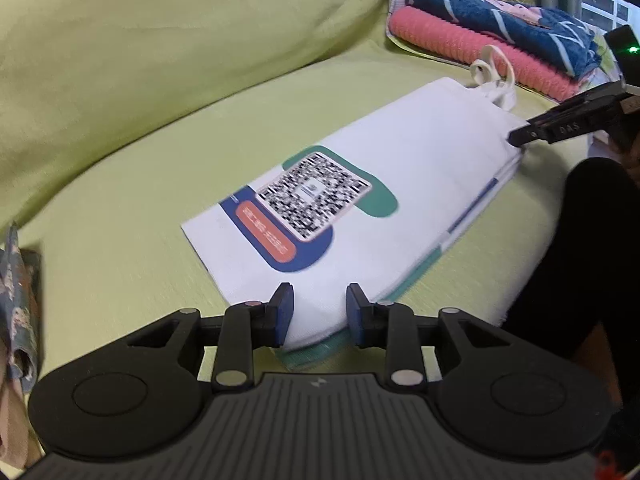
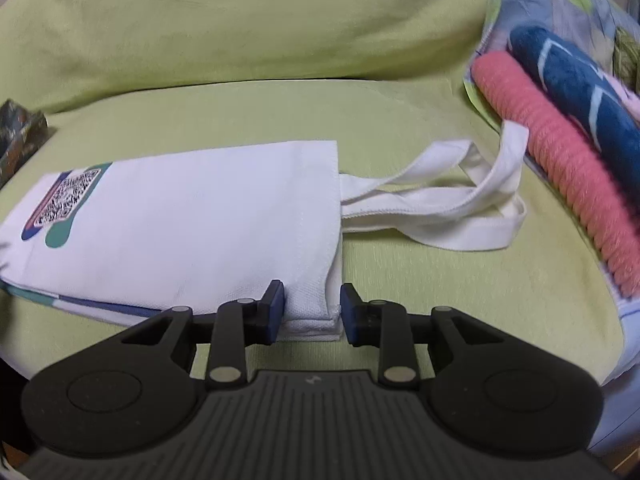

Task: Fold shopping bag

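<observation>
White fabric shopping bag [image 1: 400, 160] lies half-folded lengthwise on green sofa cushion [image 1: 120, 220]; left gripper [image 1: 318, 314] and right gripper [image 2: 312, 308] fingers apart, straddling opposite near corners, likely to pinch for next fold.

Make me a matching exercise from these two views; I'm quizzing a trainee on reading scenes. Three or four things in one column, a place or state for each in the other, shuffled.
Things:
1. bag
2. handles
3. pink towel
4. left gripper

Places or states:
A. open, fingers either side of the bag's printed end
B. loose loops trailing off the bag's mouth toward the towels
C. lying flat on the green cover, folded lengthwise
D. stacked under a blue towel at the side

Pairs: 1-C, 2-B, 3-D, 4-A
</observation>
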Demonstrator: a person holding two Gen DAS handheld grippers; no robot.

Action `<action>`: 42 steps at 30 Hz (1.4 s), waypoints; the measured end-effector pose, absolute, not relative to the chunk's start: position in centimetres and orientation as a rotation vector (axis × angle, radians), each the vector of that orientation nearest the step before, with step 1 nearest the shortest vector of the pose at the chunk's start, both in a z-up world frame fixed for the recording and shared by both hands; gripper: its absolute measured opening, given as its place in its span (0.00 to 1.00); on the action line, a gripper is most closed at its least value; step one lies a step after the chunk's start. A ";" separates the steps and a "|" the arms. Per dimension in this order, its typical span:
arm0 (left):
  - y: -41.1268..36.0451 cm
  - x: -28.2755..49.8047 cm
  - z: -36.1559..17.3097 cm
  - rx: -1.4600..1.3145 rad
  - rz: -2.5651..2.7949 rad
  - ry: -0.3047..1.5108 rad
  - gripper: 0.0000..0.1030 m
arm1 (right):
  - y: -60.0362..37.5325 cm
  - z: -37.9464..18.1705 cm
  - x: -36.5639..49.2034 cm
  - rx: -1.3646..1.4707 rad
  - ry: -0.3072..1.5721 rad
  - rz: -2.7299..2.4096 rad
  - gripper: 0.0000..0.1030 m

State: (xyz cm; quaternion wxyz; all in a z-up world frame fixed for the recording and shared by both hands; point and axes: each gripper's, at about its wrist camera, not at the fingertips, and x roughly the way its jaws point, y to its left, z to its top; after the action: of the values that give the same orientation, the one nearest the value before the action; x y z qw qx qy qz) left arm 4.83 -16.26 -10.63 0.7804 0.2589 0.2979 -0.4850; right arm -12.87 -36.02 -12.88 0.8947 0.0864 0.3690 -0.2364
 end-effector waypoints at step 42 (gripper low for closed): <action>-24.3 6.8 -13.4 0.415 -1.040 0.736 0.36 | -30.8 -12.8 -7.0 0.118 0.825 -0.428 0.30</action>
State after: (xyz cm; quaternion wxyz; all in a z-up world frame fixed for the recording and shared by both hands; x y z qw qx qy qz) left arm 6.78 -24.31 -13.38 0.7839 0.1924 0.3409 -0.4820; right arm -7.02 -30.76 -12.78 0.8923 0.0570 0.3976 -0.2064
